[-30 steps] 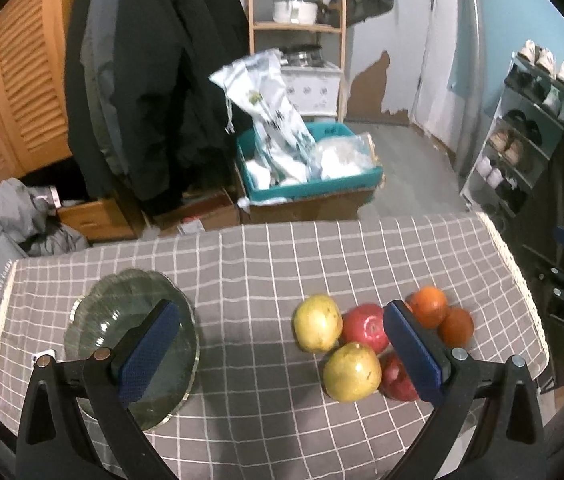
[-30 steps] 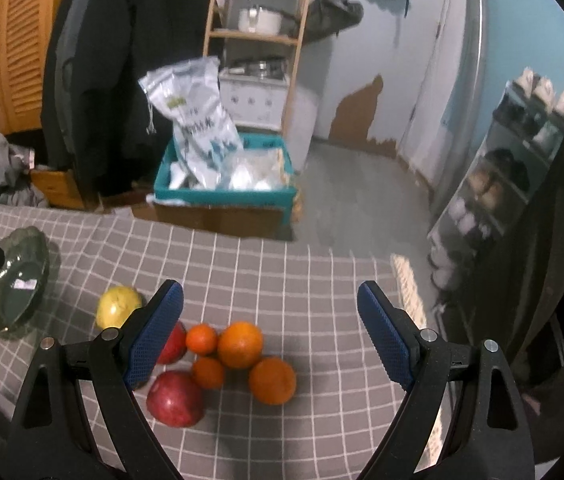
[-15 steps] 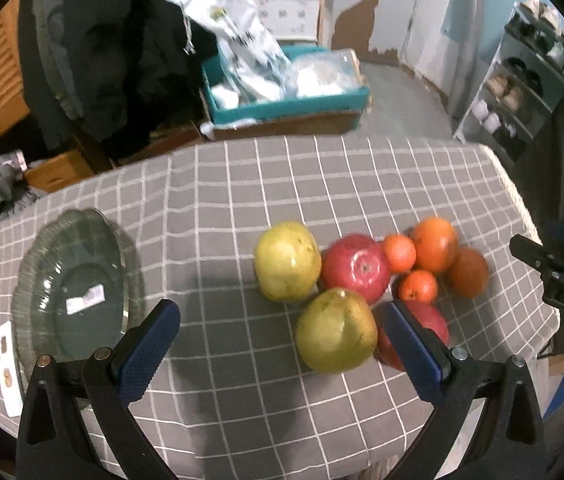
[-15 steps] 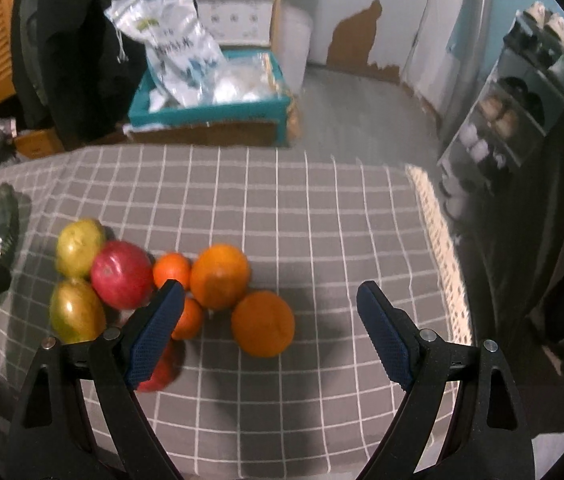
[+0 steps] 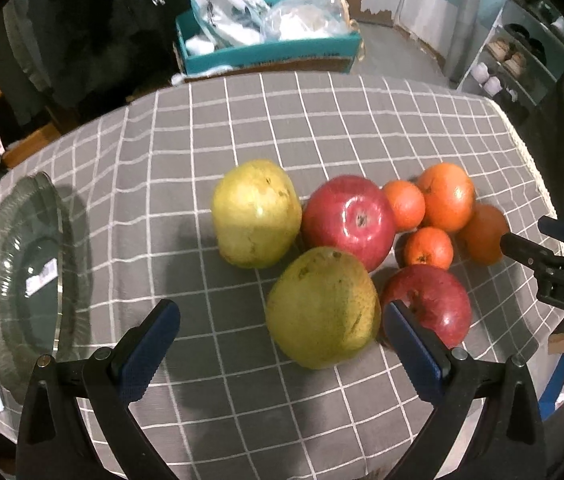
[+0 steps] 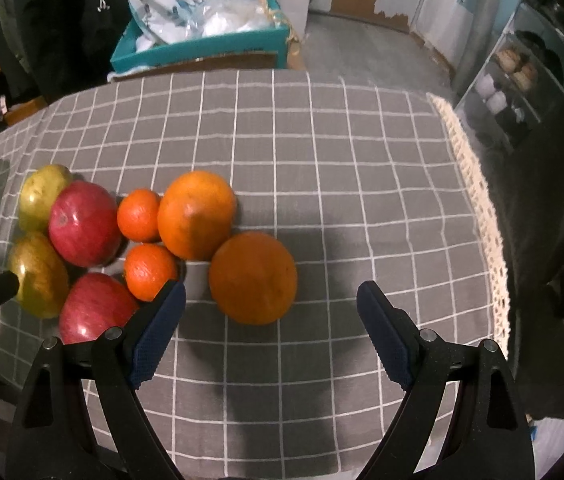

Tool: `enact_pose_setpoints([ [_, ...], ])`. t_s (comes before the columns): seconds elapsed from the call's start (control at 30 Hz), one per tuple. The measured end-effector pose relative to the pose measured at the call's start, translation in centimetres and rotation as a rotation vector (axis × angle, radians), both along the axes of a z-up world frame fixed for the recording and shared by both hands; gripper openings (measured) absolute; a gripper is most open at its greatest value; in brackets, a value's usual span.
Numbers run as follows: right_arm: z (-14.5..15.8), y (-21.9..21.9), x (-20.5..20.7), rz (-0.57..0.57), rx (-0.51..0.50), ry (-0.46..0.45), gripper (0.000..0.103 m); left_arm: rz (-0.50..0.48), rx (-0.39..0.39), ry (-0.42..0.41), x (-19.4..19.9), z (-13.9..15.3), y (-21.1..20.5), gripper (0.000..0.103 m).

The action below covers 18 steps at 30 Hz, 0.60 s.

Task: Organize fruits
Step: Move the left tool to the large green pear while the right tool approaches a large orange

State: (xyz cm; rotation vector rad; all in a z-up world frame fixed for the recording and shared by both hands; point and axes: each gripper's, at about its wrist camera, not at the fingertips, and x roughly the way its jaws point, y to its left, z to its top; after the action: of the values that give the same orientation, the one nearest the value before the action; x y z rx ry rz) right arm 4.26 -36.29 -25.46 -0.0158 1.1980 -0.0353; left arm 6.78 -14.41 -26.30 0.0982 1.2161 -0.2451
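While both grippers' jaws gape empty, the left gripper (image 5: pixel 280 338) partly hides the near apple (image 5: pixel 433 300).

Both the left gripper (image 5: pixel 280 334) and the right gripper (image 6: pixel 270 322) have black angular arms, silver screws, and textured dark-blue pads (image 5: pixel 148 350). White "DAS" lettering marks the right gripper's body.

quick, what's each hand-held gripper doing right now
Left hand-held gripper: open, empty, the near pear between its fingers.
Right hand-held gripper: open, empty, just short of the near orange.
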Motion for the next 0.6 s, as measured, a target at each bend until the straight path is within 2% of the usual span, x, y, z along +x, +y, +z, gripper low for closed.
enact_pose_setpoints([
  [0.33, -3.6, 0.2, 1.6, 0.047, -0.003, 0.08, 0.086, -0.016, -0.032, 0.071, 0.5, -3.2, -0.4, 0.101],
  [0.53, -5.4, -0.1, 2.5, 0.065, 0.007, 0.111, 0.075, -0.012, -0.098, 0.112, 0.8, -4.5, -0.3, 0.092],
  [0.6, -5.7, -0.2, 2.8, 0.07, 0.02, 0.116, 0.072, -0.018, -0.115, 0.118, 0.9, -4.6, -0.4, 0.085],
])
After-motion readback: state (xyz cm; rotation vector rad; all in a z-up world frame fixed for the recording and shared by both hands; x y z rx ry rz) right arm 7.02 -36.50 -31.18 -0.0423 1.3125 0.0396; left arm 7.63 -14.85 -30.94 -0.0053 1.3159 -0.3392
